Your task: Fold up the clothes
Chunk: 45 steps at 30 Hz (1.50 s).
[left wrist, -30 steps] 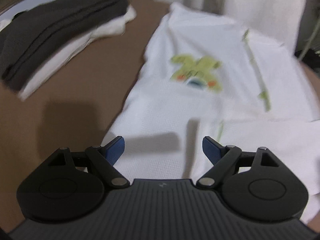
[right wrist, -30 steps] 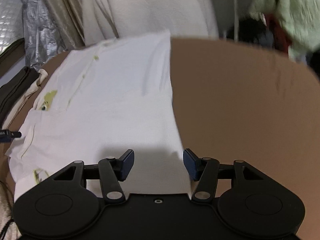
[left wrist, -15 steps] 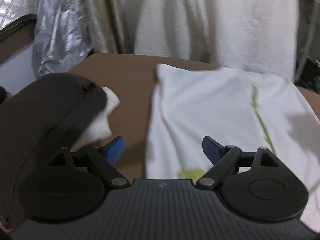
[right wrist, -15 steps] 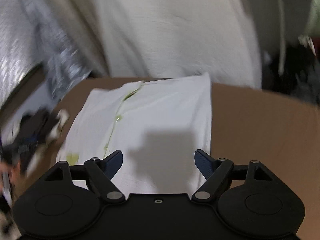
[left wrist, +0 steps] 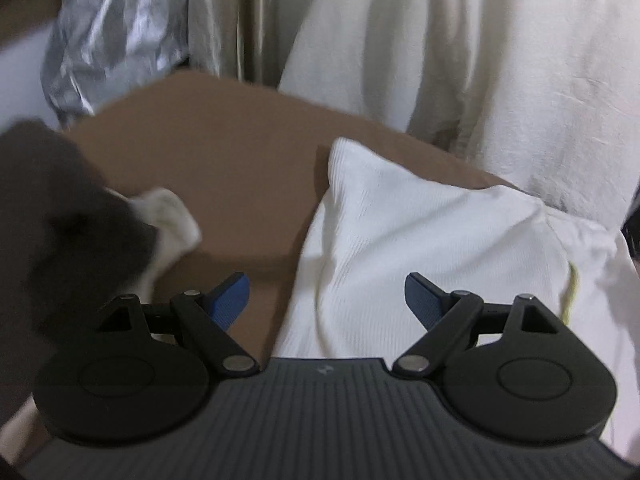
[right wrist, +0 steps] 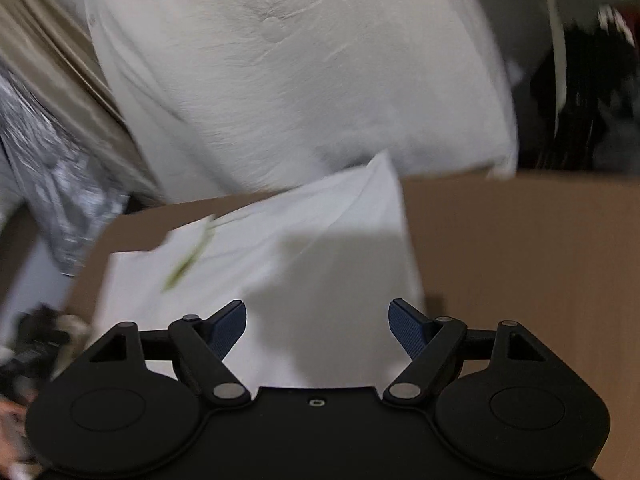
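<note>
Both my left gripper (left wrist: 327, 295) and right gripper (right wrist: 317, 321) hang spread and empty over the white shirt (left wrist: 420, 248) lying on the brown table (left wrist: 224, 164); soft, light and floppy, I'd judge it best pinched at its far corners.

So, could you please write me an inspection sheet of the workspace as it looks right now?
Surface: brown table, bare between the garments.
Job's things: white shirt with a green stripe, lying rumpled on the table.
Clutter: dark folded garment over a cream one, left of the shirt.
Grippers: left gripper and right gripper both open, holding nothing, above the shirt.
Cables: nothing seen.
Surroundings: cream cloth hanging behind the table, silver foil sheet, dark items at far right, blurred.
</note>
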Each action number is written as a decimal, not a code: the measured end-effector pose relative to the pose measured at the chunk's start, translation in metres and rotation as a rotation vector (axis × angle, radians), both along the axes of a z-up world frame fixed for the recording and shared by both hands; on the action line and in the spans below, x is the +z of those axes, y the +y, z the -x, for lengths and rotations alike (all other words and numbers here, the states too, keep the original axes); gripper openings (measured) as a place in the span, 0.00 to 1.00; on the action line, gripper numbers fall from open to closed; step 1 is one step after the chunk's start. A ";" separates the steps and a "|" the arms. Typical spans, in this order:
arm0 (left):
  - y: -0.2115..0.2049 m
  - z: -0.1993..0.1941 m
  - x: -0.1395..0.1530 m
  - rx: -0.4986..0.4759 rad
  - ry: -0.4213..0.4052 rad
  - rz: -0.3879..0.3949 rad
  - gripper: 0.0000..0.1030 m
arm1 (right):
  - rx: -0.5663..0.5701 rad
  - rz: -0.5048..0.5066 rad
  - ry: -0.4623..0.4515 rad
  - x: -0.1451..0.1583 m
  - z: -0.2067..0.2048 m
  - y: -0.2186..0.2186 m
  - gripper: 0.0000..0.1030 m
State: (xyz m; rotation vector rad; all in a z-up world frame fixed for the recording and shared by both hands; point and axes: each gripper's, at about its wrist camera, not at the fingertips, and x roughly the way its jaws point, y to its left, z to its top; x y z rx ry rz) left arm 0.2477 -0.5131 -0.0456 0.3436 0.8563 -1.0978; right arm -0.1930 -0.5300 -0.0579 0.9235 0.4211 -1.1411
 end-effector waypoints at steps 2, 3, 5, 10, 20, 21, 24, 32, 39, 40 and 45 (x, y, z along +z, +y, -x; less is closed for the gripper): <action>-0.017 -0.011 -0.012 -0.008 0.000 0.021 0.83 | 0.012 0.030 0.036 -0.006 -0.001 -0.026 0.80; -0.025 -0.016 -0.017 -0.016 -0.016 0.029 0.83 | 0.020 0.043 0.044 -0.011 0.000 -0.039 0.80; -0.044 -0.025 -0.026 -0.029 -0.046 0.031 0.83 | 0.025 0.039 0.063 -0.025 -0.001 -0.065 0.78; -0.090 -0.043 -0.052 -0.043 0.064 -0.017 0.83 | 0.071 0.025 0.102 -0.059 -0.007 -0.108 0.62; -0.088 0.026 -0.051 -0.035 -0.191 -0.032 0.02 | 0.057 0.195 0.149 -0.035 -0.026 -0.076 0.05; -0.079 0.030 -0.042 -0.029 -0.193 -0.015 0.02 | 0.058 0.214 0.144 -0.026 -0.026 -0.070 0.05; -0.045 0.035 -0.010 -0.021 -0.170 0.046 0.02 | 0.073 0.253 0.106 0.007 -0.021 -0.042 0.05; 0.090 0.085 0.065 0.013 -0.157 0.270 0.02 | 0.102 0.349 -0.012 0.079 -0.001 0.068 0.05; 0.242 0.149 0.061 0.047 -0.207 0.330 0.02 | 0.232 0.445 0.066 0.080 0.017 0.211 0.05; 0.259 0.164 0.055 0.067 -0.250 0.337 0.02 | 0.251 0.458 0.083 0.079 0.019 0.233 0.05; 0.311 0.181 0.022 0.122 -0.113 0.267 0.03 | 0.378 0.429 0.228 0.059 0.014 0.318 0.05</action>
